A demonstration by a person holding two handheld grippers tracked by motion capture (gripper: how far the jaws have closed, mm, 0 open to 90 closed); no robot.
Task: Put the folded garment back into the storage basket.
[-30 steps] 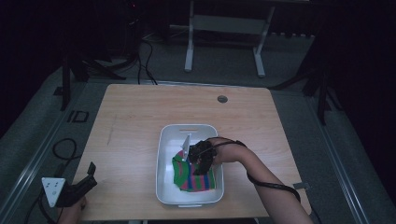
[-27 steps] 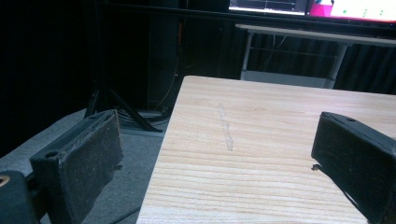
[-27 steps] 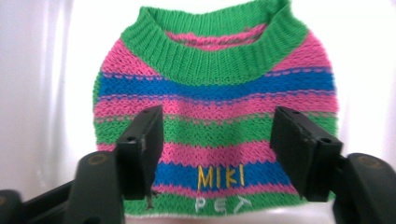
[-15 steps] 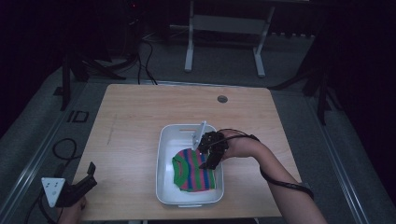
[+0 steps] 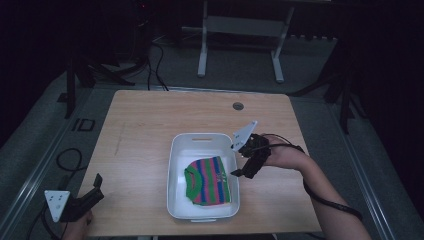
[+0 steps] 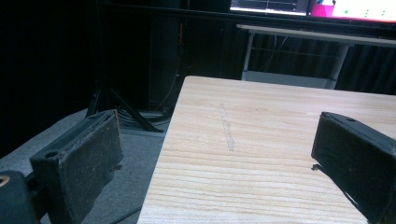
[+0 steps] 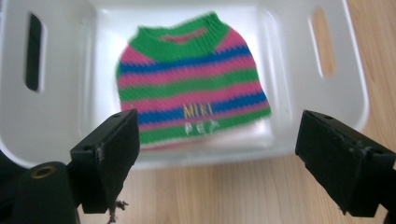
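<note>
right gripper [image 5: 241,172]: spread, jaws just opened, empty, beside bin's [image 5: 176,165] right rim | striped sweater [image 5: 209,180]: lying in bin | left gripper [image 5: 95,187]: spread, near-left worktop [image 5: 150,120] corner | risk: trailing cable or jaw snags rim, shifting bin

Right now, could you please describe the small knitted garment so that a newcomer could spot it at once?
On the light wooden table stands a white plastic bin with handle slots, near the front edge. Folded flat inside lies a small knitted sweater, the one colourful thing there: green, pink and blue stripes, green collar, yellow lettering.
</note>
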